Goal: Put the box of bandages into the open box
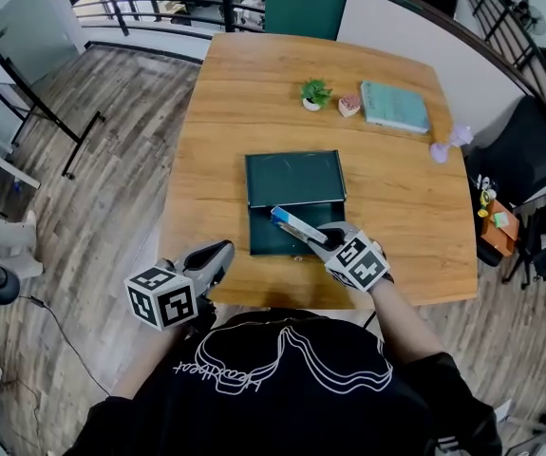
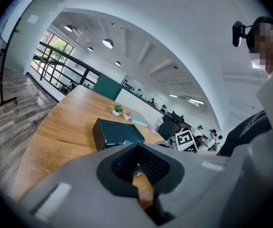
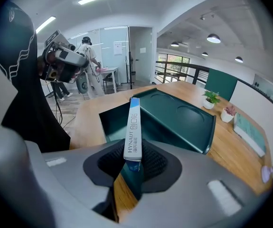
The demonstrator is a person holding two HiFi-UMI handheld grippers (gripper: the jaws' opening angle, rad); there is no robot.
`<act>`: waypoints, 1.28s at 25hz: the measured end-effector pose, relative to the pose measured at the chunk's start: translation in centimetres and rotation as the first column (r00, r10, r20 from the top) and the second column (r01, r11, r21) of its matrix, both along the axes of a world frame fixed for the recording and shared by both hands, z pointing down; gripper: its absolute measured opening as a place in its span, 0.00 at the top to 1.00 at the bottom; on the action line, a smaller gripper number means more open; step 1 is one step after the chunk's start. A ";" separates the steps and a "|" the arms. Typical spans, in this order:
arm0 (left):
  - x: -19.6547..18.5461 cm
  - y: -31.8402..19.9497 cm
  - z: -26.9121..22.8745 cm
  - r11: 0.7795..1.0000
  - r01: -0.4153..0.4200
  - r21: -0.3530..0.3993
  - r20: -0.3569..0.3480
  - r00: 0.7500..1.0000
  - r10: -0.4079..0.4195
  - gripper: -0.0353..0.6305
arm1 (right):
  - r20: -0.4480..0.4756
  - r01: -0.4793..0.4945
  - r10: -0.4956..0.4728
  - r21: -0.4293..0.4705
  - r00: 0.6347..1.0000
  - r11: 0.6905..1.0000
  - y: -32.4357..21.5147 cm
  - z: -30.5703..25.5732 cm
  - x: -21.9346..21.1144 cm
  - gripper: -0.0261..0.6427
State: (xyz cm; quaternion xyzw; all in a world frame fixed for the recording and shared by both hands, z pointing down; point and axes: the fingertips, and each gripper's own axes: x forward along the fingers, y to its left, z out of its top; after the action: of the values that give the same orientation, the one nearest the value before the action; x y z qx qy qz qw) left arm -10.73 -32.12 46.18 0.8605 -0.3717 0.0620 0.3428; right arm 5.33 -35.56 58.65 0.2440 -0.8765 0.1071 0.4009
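Observation:
A dark green open box lies mid-table, its lid folded back on the far side. My right gripper is shut on a slim white-and-blue box of bandages, held tilted over the front right part of the box's tray. In the right gripper view the box of bandages stands up from between the jaws of my right gripper, with the tray and lid just beyond. My left gripper hovers at the table's front edge, left of the box, shut and holding nothing; its own view shows the left gripper and the green box ahead.
A small potted plant, a pink trinket and a teal book sit at the far side of the wooden table. A purple item lies at the right edge. A black chair stands to the right.

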 end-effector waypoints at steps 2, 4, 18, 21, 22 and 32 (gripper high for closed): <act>-0.1 0.0 0.0 1.000 0.002 -0.001 0.002 1.000 -0.002 0.95 | -0.017 -0.003 0.003 0.003 1.000 1.000 -0.1 0.3 0.2 0.80; -0.3 -0.2 0.0 1.000 0.009 -0.002 0.002 1.000 -0.009 0.95 | -0.030 -0.011 0.011 0.002 0.999 1.000 -0.1 0.7 0.3 0.80; -1.5 0.5 0.5 0.999 0.039 -0.022 -0.002 0.999 -0.039 0.95 | -0.057 -0.051 0.049 -0.029 0.997 0.998 0.5 2.1 0.1 0.70; -2.0 1.0 0.7 0.999 0.045 -0.029 -0.002 0.999 -0.045 0.95 | -0.039 -0.080 0.080 -0.014 0.996 0.997 0.3 1.6 0.0 0.64; -2.1 1.2 0.8 0.998 0.046 -0.031 -0.002 0.999 -0.046 0.95 | -0.028 -0.097 0.097 -0.006 0.995 0.995 0.2 1.3 0.1 0.62; -1.3 3.6 0.1 1.000 -0.002 -0.008 -0.020 1.000 0.002 0.95 | 0.249 -0.272 0.247 0.072 0.936 0.960 1.9 -5.6 -0.3 0.50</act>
State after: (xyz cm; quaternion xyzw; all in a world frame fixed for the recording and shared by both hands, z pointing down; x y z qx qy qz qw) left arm -11.99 -28.48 46.32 0.8600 -0.3672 0.0550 0.3501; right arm 5.05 -33.63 53.05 0.3638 -0.8827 0.1410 0.2619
